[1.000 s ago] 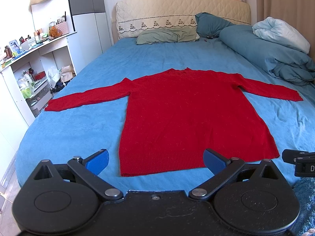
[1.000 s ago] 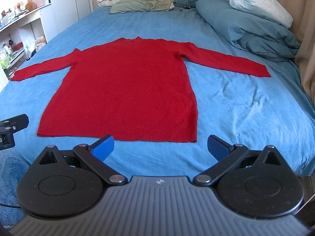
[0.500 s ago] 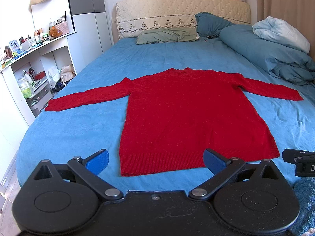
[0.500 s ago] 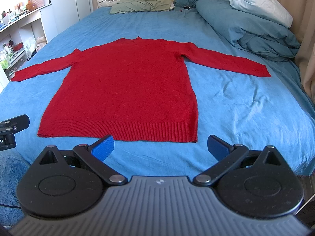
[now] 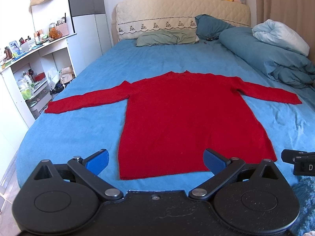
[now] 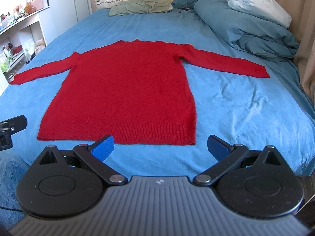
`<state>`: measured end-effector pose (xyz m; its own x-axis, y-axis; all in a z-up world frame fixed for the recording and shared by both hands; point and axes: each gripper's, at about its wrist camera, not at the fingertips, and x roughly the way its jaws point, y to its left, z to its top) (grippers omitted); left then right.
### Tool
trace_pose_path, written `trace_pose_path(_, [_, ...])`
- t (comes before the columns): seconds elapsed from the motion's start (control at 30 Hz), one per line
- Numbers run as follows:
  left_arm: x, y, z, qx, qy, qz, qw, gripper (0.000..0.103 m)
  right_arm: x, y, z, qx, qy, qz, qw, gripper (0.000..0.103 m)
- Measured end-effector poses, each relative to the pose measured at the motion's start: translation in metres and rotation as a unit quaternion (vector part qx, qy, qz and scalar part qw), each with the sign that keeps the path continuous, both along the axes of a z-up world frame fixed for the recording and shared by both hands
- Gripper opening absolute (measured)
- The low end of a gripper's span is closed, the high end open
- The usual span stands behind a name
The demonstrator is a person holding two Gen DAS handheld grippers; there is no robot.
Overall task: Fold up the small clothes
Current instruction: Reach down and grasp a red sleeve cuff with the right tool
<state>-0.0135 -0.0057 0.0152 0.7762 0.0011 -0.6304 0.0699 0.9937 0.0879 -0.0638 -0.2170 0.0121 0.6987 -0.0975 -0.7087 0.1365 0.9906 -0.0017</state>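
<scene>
Here: one red sweater (image 5: 189, 118) (image 6: 126, 90), flat on the blue bed (image 5: 82, 129) (image 6: 236, 106), sleeves spread to both sides, hem toward the cameras. Left claw (image 5: 156, 162), released, poised just short of the hem. Right claw (image 6: 161, 147), released, likewise near the hem's right corner.

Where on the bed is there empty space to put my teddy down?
Bare blue sheet lies right of the red sweater, below its right sleeve; more lies between its collar and the green pillow. The far right is crowded with the piled duvet.
</scene>
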Motion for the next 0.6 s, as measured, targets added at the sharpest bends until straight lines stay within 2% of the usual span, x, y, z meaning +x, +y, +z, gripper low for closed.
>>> trace_pose_path(0.17, [0.017, -0.006, 0.022, -0.017, -0.007, -0.007, 0.9998, 0.103, 0.012, -0.024, 0.016, -0.004, -0.018, -0.023, 1.000, 0.103])
trace_pose_path(0.27, [0.040, -0.015, 0.041, -0.025, -0.025, -0.010, 0.9993, 0.103, 0.027, -0.051, 0.028, 0.010, -0.030, -0.047, 0.998, 0.103])
trace_pose_path(0.43, [0.106, -0.037, 0.062, -0.026, -0.055, -0.032, 0.9976, 0.103, 0.069, -0.109, 0.040, 0.026, -0.044, -0.086, 0.995, 0.103])
trace_pose_path(0.6, [0.192, -0.074, 0.049, -0.014, -0.054, -0.061, 0.9966, 0.103, 0.127, -0.172, 0.024, 0.045, -0.056, -0.141, 0.987, 0.103])
